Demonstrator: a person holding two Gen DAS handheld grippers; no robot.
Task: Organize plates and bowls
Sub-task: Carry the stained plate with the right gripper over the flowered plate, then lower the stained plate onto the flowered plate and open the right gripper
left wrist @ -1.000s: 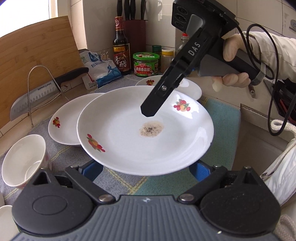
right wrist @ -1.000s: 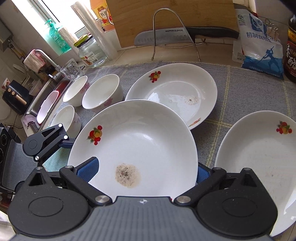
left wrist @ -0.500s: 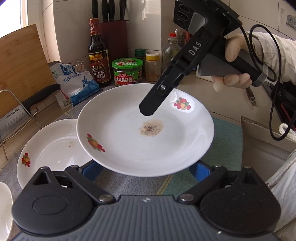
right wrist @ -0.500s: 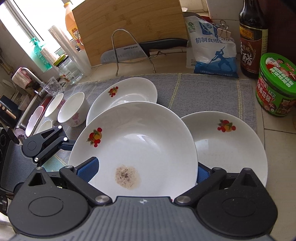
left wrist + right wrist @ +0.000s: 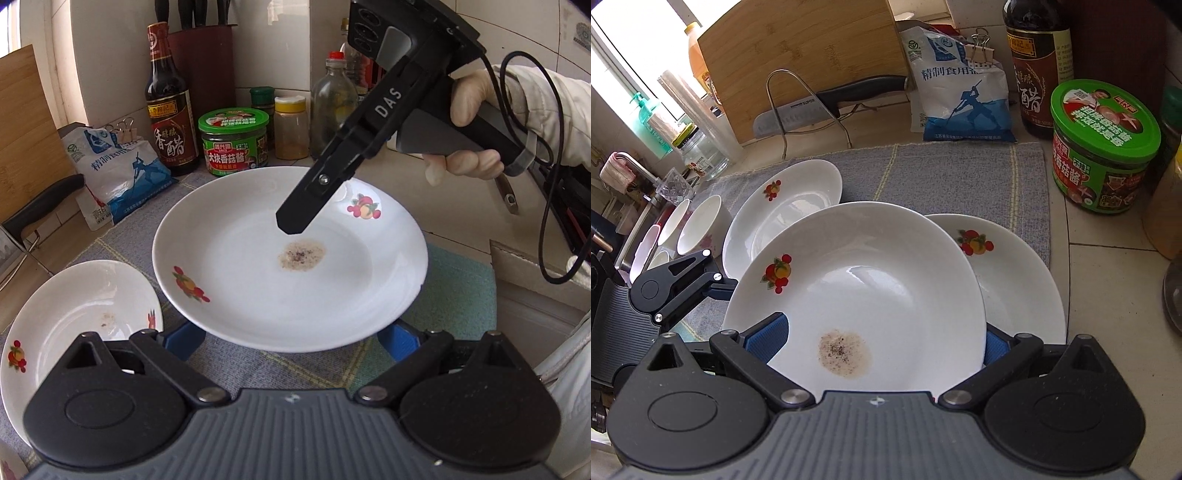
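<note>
Left wrist view: the soiled plate [image 5: 291, 266] was carried at opposite rims, clamped by the left gripper [image 5: 291, 339] and right gripper [image 5: 882, 343]; it was judged rigid, glazed, slippery and breakable.

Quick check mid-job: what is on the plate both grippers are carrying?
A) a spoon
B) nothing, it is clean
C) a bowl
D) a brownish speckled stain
D: the plate shows a brownish speckled stain in its well, and nothing else lies on it; the left wrist view shows the same stain.
</note>
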